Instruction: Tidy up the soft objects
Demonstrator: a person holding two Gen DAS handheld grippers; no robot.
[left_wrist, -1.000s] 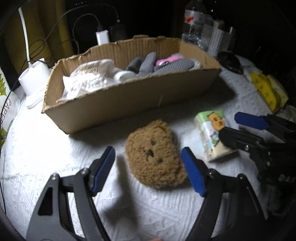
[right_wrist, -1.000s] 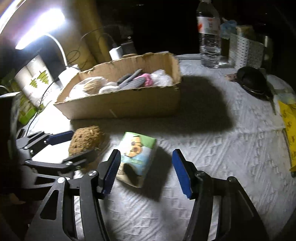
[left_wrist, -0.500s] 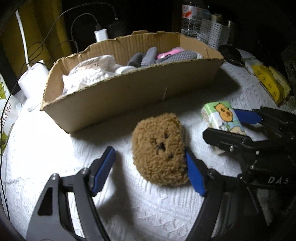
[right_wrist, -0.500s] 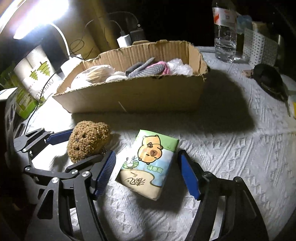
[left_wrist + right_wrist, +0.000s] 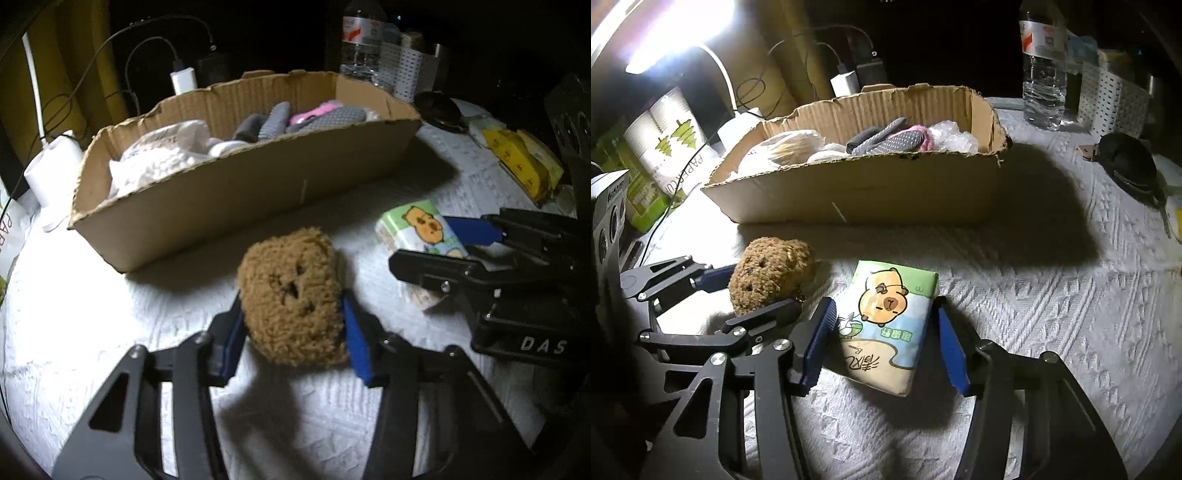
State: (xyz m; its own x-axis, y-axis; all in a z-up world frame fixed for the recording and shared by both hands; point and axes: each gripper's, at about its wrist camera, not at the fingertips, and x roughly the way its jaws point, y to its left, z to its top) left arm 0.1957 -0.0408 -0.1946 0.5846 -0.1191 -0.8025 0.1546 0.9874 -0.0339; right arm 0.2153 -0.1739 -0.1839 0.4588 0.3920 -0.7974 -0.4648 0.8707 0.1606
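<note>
My left gripper (image 5: 291, 339) is shut on a fuzzy brown bear plush (image 5: 291, 295), both blue pads against its sides; the plush also shows in the right wrist view (image 5: 768, 273). My right gripper (image 5: 886, 343) has closed around a tissue pack (image 5: 886, 325) with a capybara print, pads touching its two sides; the pack also shows in the left wrist view (image 5: 421, 229). Behind both stands a torn cardboard box (image 5: 236, 192) holding grey socks (image 5: 273, 122), a pink item and white soft things. The box also shows in the right wrist view (image 5: 871, 188).
A white textured cloth (image 5: 1052, 295) covers the table. A water bottle (image 5: 1043, 66), a white perforated basket (image 5: 1112, 99) and a black pouch (image 5: 1126, 162) stand at the back right. Yellow packets (image 5: 517, 158) lie on the right. A lamp base (image 5: 55, 166), chargers and cables sit behind the box at left.
My left gripper's fingers have closed in on the bear plush. My right gripper has moved forward around the tissue pack and narrowed onto it.
</note>
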